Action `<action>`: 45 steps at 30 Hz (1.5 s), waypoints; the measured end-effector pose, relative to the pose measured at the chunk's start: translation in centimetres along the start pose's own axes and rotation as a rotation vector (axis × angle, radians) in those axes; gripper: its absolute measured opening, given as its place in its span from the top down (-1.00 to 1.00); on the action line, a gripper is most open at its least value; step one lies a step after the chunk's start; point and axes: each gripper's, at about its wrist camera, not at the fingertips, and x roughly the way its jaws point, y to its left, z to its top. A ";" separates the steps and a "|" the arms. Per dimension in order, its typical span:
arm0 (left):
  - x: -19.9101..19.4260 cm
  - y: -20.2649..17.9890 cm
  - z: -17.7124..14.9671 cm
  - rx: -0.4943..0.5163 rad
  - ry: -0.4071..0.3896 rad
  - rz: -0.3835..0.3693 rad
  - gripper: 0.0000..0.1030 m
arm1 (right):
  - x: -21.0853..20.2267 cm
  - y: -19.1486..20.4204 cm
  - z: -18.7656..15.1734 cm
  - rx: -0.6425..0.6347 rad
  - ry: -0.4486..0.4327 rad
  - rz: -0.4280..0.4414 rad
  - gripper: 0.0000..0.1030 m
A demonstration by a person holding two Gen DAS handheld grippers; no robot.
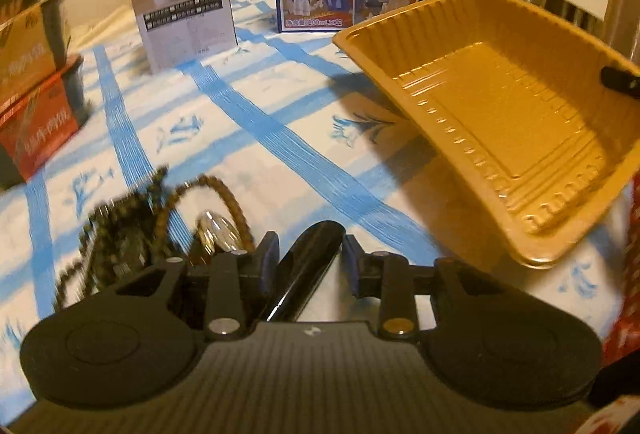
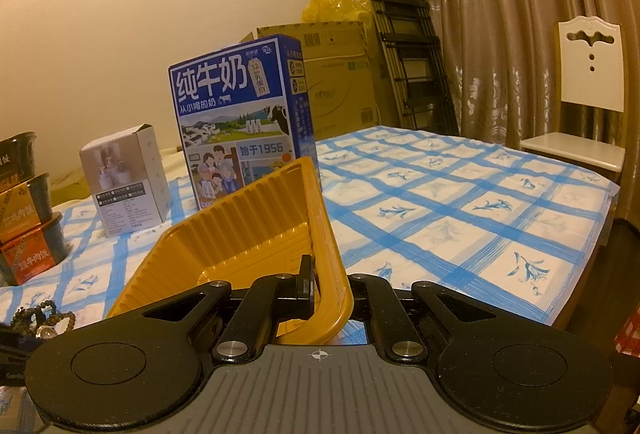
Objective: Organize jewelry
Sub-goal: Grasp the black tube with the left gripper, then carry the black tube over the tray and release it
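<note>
Left gripper (image 1: 310,258) straddles a glossy black rod-shaped object (image 1: 308,266), long axis along the fingers; pads apparently not pressing. Tangled brown bead strands (image 1: 132,230) lie just left. Right gripper (image 2: 330,286) pinches the tilted orange ribbed plastic tray (image 1: 500,114) rim, to the right; only the left view shows its empty floor.

Both wrist cams look fwd along their jaws, close over the worktop (image 1: 280,122); left tilts steeper. Shared: yellow tray (image 1: 500,106), milk box (image 2: 240,114), white box (image 2: 124,178).
</note>
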 end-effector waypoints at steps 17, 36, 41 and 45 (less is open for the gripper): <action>-3.1 0.2 -3.2 -0.030 0.039 -0.019 0.46 | 0.0 0.0 0.0 0.000 0.000 -0.001 0.89; -6.5 -1.2 2.9 -0.141 -0.143 -0.163 0.62 | 0.0 0.3 -0.1 -0.004 -0.005 0.003 0.89; -5.3 -3.5 4.7 -0.137 -0.139 -0.273 0.62 | -0.1 0.3 -0.1 -0.007 -0.006 0.005 0.89; -3.1 -5.5 5.5 -0.149 -0.093 -0.350 0.62 | -0.1 0.3 -0.1 -0.006 -0.006 0.006 0.89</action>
